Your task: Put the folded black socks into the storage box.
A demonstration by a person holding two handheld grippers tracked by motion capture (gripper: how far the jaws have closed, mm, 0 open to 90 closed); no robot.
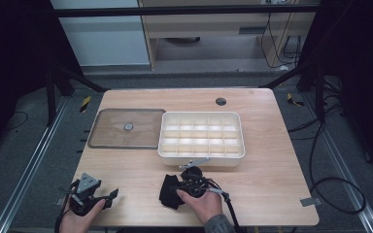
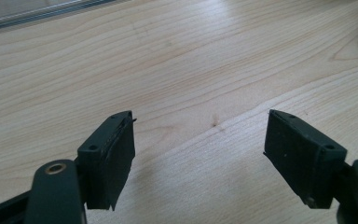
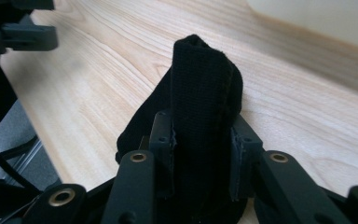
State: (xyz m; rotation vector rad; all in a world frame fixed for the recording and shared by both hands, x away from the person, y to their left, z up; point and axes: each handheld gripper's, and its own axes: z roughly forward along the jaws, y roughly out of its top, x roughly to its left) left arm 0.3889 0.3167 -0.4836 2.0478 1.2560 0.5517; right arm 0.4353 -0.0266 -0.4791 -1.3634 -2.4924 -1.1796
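My right gripper [image 3: 200, 163] is clamped on a black cloth [image 3: 205, 93], its two jaws pressed against either side of a folded band of the fabric that stands up between them. From above, that cloth [image 1: 169, 191] lies on the wooden table [image 1: 272, 160] near its front edge, just in front of the white divided tray [image 1: 201, 135], and my right gripper [image 1: 190, 180] sits over its right side with my right hand [image 1: 200, 201] behind it. The rest of the cloth spreads out to the left of the jaws and rests on the tabletop. My left gripper [image 2: 198, 154] is spread wide with nothing between its jaws; only bare wood shows in the gap. In the high view, my left gripper [image 1: 108, 196] is down at the front left corner of the table, well apart from the cloth, held in my left hand [image 1: 75, 218]. The tray has rows of small compartments and stands in the middle of the table. Just beside it on the left lies a flat clear lid [image 1: 126, 128] with a small round knob at its centre, touching or nearly touching the tray's left wall.
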